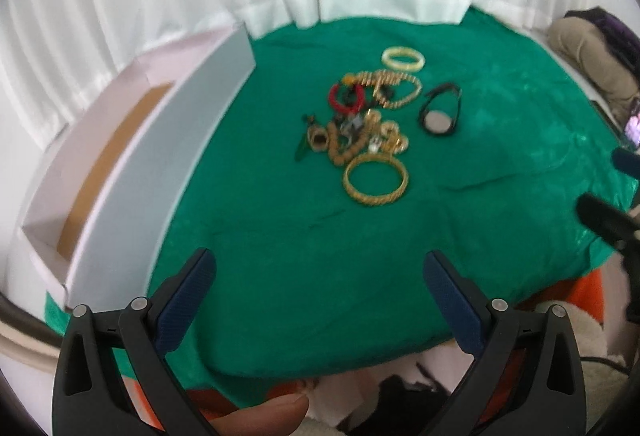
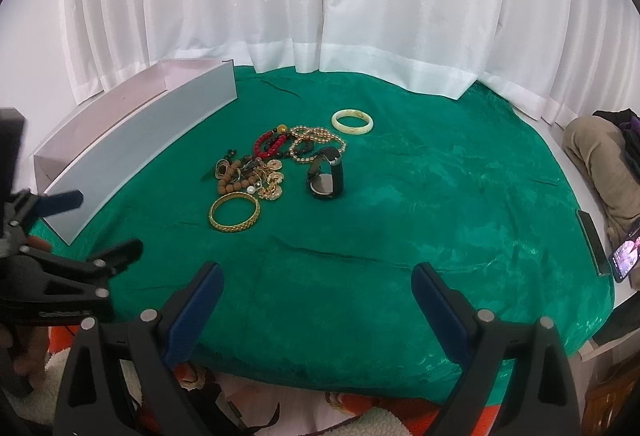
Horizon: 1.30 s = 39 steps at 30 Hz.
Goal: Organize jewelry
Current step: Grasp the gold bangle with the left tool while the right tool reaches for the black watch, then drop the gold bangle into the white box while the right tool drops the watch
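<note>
Right wrist view shows nothing sorted yet; the jewelry pile lies ahead of both spread, empty hand-held grippers; the box to their left looks bare.

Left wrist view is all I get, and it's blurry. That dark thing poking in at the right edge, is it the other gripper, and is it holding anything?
Observer: Yes, that's the right gripper. Its own camera shows it open, with nothing between the fingers.
Operator: And the red ring in the pile?
Observer: It's a red bead bracelet, with dark beads and one yellow bead beside the red ones.
Operator: Is the pale ring at the back plain?
Observer: Not quite. The pale bangle has a small brownish patch on its far rim, and it lies flat, apart from the pile.
</note>
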Each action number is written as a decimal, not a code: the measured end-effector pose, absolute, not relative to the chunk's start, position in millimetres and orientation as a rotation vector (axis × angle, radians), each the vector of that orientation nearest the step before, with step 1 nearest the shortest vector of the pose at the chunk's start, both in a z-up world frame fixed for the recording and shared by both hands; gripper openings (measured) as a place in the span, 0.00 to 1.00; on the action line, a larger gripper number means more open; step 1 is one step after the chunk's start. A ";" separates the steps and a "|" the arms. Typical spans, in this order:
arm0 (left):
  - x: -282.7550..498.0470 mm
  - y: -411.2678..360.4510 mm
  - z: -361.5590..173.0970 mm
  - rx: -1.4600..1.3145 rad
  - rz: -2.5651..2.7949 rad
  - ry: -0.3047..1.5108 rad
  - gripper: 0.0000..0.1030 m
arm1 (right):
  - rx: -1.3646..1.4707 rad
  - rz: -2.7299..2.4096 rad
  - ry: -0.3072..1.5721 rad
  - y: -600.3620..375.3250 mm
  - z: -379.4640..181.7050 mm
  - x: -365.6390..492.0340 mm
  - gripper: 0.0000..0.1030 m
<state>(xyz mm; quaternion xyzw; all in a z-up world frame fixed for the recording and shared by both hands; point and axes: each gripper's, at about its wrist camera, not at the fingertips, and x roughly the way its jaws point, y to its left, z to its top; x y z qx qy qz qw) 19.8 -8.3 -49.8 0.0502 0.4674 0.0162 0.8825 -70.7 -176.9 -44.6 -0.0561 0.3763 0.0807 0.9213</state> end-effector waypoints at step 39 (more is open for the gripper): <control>119.6 -1.0 -93.8 -0.091 -0.165 1.085 0.68 | -0.179 0.447 0.835 -169.6 -113.2 120.7 0.92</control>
